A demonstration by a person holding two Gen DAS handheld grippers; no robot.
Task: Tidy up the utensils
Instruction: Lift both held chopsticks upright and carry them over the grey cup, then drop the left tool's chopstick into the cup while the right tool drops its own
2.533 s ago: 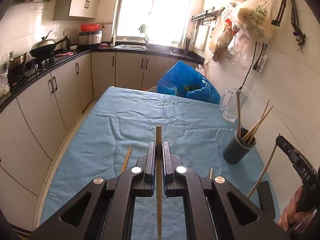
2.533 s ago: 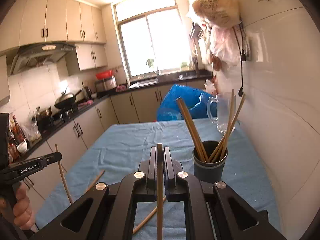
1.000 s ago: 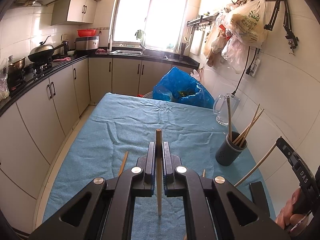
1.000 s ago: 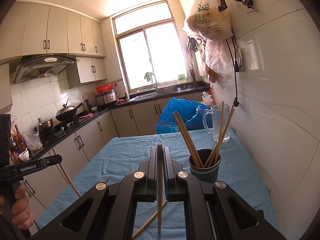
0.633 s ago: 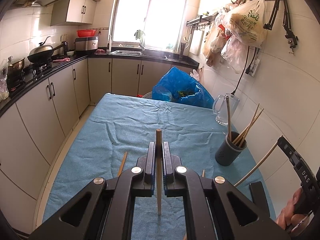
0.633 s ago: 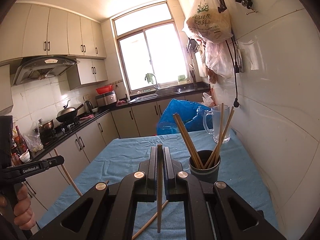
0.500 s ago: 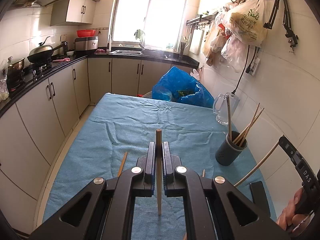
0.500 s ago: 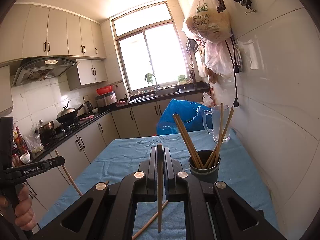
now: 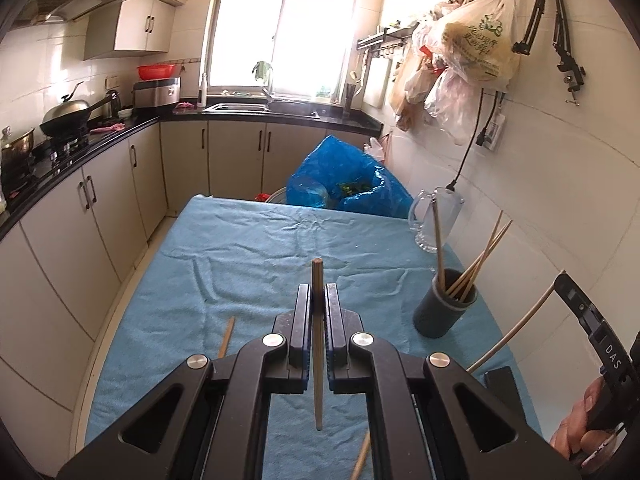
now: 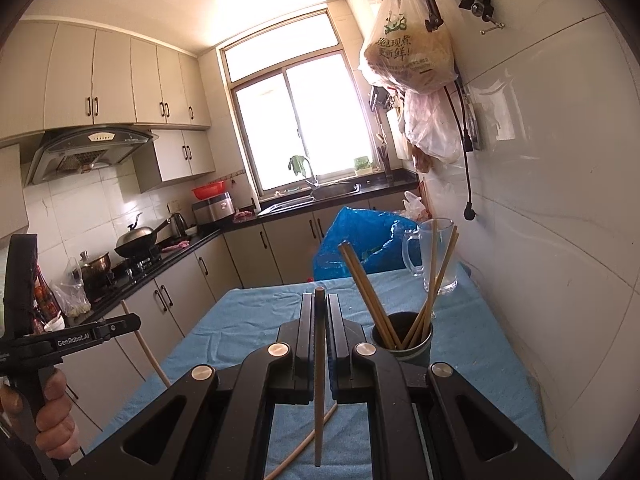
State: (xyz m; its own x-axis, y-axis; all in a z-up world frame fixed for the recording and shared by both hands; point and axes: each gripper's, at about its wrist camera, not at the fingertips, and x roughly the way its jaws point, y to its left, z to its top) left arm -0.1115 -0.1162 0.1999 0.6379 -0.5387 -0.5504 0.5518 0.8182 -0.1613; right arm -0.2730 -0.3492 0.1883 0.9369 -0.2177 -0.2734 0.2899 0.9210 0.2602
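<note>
A blue-clothed table (image 9: pixel 248 248) carries a dark holder (image 9: pixel 440 312), glass jug (image 9: pixel 436 220) and 2 loose chopsticks (image 9: pixel 226 336).

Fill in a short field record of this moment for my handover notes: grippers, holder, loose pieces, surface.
left gripper: shut on a wooden chopstick, held upright
right gripper: shut on a second wooden chopstick, also upright
holder: dark round cup with several chopsticks standing in it, on the table's right side near the tiled wall
loose chopsticks: one flat on the cloth at left; another under the right gripper
surface: blue cloth over the table
behind holder: clear glass jug
</note>
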